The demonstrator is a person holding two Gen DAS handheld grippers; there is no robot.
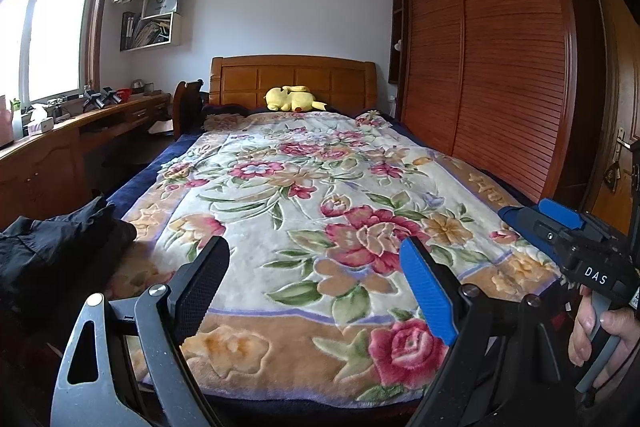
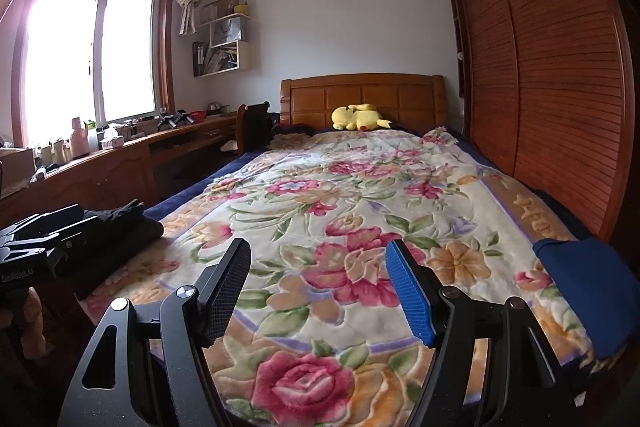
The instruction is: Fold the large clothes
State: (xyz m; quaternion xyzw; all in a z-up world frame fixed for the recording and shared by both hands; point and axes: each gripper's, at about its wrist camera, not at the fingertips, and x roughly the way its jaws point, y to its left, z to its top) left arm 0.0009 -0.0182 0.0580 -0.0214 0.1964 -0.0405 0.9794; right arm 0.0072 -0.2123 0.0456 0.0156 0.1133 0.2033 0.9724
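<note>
Dark clothes (image 1: 52,251) sit piled at the bed's near left edge, on the floral blanket (image 1: 304,195). A blue garment (image 2: 588,291) lies at the near right edge. Your left gripper (image 1: 316,283) and right gripper (image 2: 320,283) both hover wide open, empty. Right gripper body reads "DAS"; left one "GenRobot.AI".

Bedroom beyond the jaws, all quiet.
Floral blanket (image 1: 304,195) spreads ahead; yellow plush toy (image 1: 291,99) far ahead against wooden headboard (image 1: 292,77); slatted wardrobe (image 1: 492,67) right.
</note>
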